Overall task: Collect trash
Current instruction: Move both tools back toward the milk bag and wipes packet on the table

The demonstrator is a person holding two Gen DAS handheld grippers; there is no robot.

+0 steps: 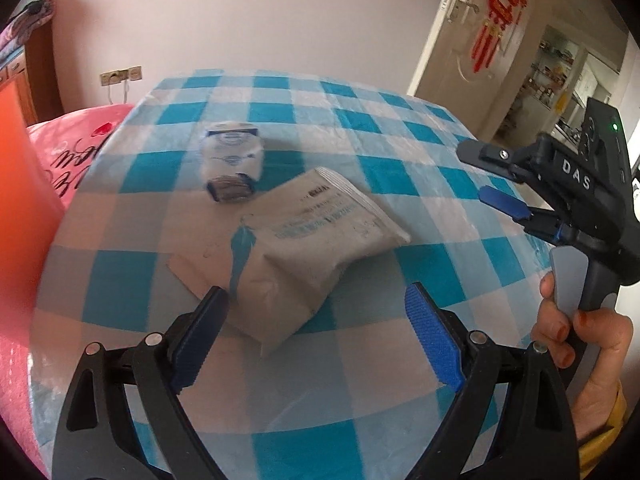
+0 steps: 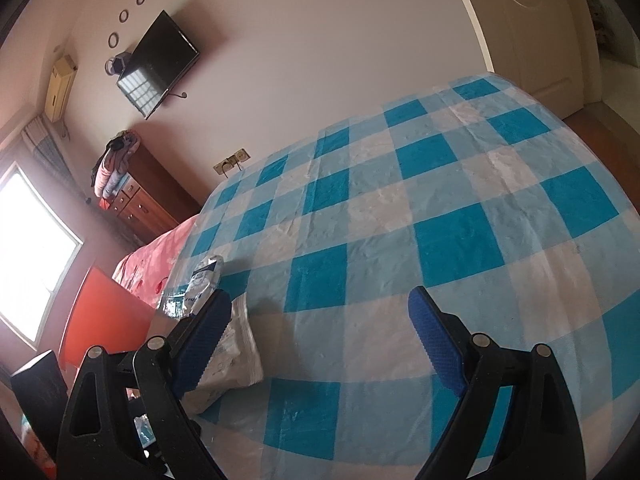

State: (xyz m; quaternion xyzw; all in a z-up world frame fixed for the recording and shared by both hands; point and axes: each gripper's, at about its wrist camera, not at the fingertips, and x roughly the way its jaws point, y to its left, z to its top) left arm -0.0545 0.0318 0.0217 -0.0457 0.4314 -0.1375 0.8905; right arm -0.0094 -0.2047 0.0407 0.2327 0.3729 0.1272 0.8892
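The left black plastic claw (image 1: 316,340) carries ribbed blue pads (image 1: 434,340) and silver pivot rivets. The right dark grey claw (image 1: 494,178) bears white "DAS" lettering, a green light and a screw. Its hand (image 1: 576,344) shows orange-painted nails and a yellow sleeve (image 1: 604,440).

From my left camera I see the table (image 1: 400,152) carrying two pieces of trash toward its left side. The pouch (image 1: 316,240) lies flat nearest me, its near end between my left gripper (image 1: 316,344) fingers, which stand wide apart and clear of it. The small packet (image 1: 232,164) sits just behind the pouch, closer to the table's left edge and far corner. A flat card (image 1: 188,276) pokes out from under the pouch's left side. My right gripper (image 1: 496,178) hangs over the table's right edge, held by a hand (image 1: 580,344). A bed (image 1: 68,160) lies beyond the left edge; a door (image 1: 476,36) stands behind the far right corner.
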